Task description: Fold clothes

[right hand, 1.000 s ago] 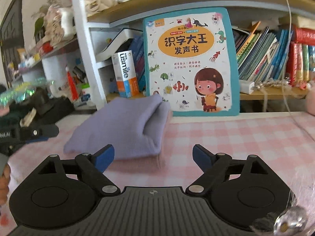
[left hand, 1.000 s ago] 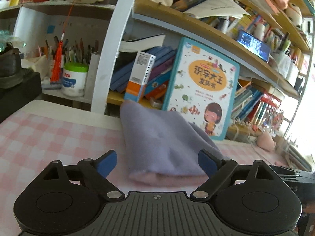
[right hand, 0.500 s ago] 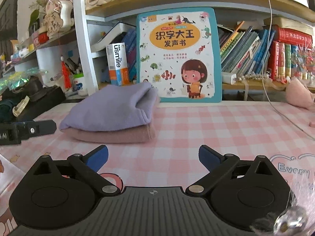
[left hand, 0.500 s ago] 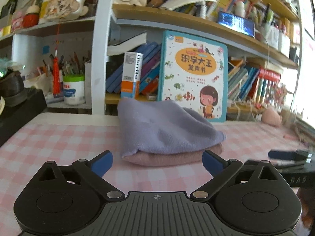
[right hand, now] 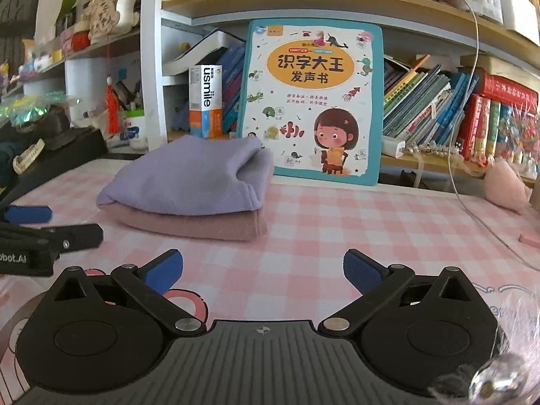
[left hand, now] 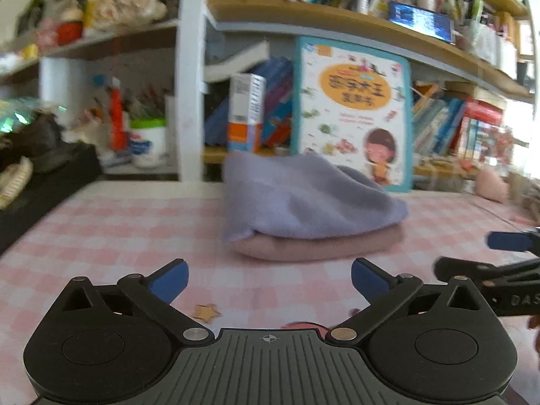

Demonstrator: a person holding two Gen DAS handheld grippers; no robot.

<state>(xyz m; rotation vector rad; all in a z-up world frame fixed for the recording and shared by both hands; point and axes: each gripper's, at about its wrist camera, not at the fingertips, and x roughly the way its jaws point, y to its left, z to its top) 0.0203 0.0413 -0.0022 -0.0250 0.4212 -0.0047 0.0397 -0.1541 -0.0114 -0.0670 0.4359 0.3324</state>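
Lilac garment (right hand: 189,179) sits folded atop pink one (right hand: 189,224), stack just in front of picture book (right hand: 312,101). Left claw (left hand: 268,278) & right claw (right hand: 263,270) both wide, empty, short of stack — fold prob. done, so nothing gripped.

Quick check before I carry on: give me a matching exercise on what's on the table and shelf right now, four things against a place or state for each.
Things:
1. lilac garment
2. pink garment
3. picture book
4. right hand-held gripper

Places or states:
A. folded, bottom of the pile
B. open, nothing between its fingers
C. standing upright behind the pile
D. folded, top of the pile

Pairs: 1-D, 2-A, 3-C, 4-B
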